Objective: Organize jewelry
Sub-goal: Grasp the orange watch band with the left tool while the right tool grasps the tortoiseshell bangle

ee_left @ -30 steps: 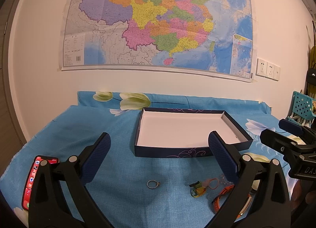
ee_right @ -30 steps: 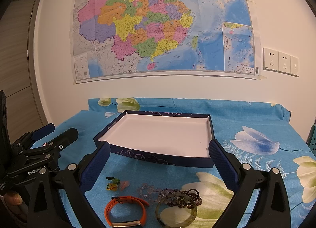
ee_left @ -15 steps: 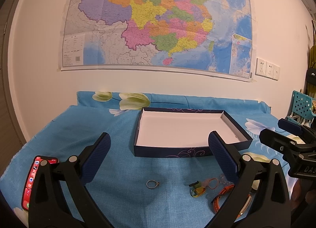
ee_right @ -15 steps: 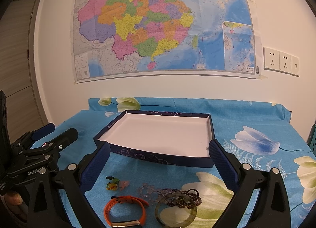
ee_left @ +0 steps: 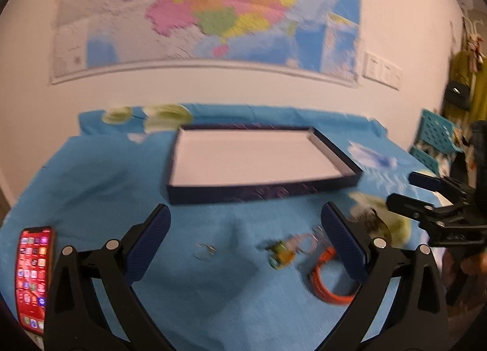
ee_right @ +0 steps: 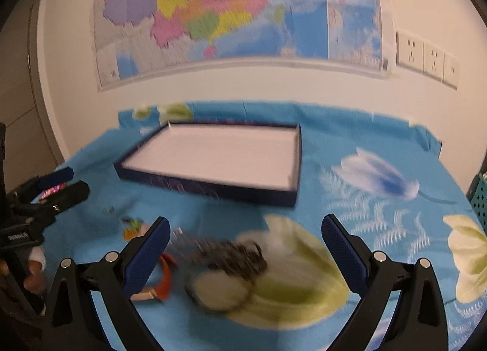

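Blue floral cloth point(ee_left: 100, 186) covers the table where our shallow dark-blue box with a white floor point(ee_left: 252, 162) sits, nothing in it. We hold our left gripper point(ee_left: 246, 241) spread wide above a small silver ring point(ee_left: 204, 252), grasping nothing. Our right gripper point(ee_right: 243, 247) gapes too, over a dark beaded bracelet point(ee_right: 234, 255) and pale green bangle point(ee_right: 220, 290). An orange band point(ee_left: 327, 278) lies beside them. A red phone point(ee_left: 33, 278) rests far left.
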The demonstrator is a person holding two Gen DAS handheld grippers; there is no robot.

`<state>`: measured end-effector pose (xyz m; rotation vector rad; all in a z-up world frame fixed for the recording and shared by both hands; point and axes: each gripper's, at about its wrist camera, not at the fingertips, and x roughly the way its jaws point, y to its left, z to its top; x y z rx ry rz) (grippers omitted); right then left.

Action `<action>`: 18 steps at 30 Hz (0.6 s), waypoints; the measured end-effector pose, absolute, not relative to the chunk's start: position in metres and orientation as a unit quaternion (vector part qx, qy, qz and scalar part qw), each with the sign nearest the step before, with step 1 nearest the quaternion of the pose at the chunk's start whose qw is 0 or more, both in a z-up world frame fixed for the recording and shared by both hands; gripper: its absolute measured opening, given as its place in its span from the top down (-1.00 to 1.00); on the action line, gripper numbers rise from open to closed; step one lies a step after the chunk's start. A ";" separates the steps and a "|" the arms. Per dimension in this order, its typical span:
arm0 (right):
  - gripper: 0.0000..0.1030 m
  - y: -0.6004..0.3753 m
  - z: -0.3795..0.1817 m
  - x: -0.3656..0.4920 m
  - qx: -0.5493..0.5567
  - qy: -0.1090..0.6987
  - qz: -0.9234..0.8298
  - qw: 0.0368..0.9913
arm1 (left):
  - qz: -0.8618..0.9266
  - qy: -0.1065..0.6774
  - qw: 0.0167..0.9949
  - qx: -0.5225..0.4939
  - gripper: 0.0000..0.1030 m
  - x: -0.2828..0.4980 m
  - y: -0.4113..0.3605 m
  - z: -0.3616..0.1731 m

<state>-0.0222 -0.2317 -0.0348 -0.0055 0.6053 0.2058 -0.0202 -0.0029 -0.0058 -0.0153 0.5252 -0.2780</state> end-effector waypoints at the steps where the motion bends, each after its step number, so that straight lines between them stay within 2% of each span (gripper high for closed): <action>1: -0.86 -0.235 -0.040 -0.021 -0.004 0.312 0.102 0.945 | -0.149 0.267 0.952 -0.001 -0.89 -0.020 -0.007 -0.009; 5: -0.62 -0.242 -0.055 -0.019 -0.003 0.351 0.116 0.929 | -0.185 0.288 0.939 0.024 -0.89 -0.024 -0.023 -0.020; 6: -0.45 -0.242 -0.058 -0.020 0.000 0.358 0.122 0.926 | -0.192 0.294 0.936 0.029 -0.88 -0.025 -0.027 -0.022; 7: -0.29 -0.242 -0.061 -0.021 0.002 0.364 0.128 0.923 | -0.201 0.299 0.932 0.032 -0.82 -0.026 -0.030 -0.025; 11: 0.05 -0.239 -0.070 -0.019 0.006 0.389 0.151 0.909 | -0.229 0.319 0.919 0.038 -0.61 -0.028 -0.041 -0.033; 13: 0.27 -0.240 -0.072 -0.018 0.011 0.395 0.158 0.905 | -0.244 0.332 0.910 0.040 -0.41 -0.029 -0.046 -0.037; 18: 0.49 -0.241 -0.075 -0.012 0.031 0.411 0.166 0.896 | -0.273 0.363 0.890 0.037 0.02 -0.027 -0.054 -0.046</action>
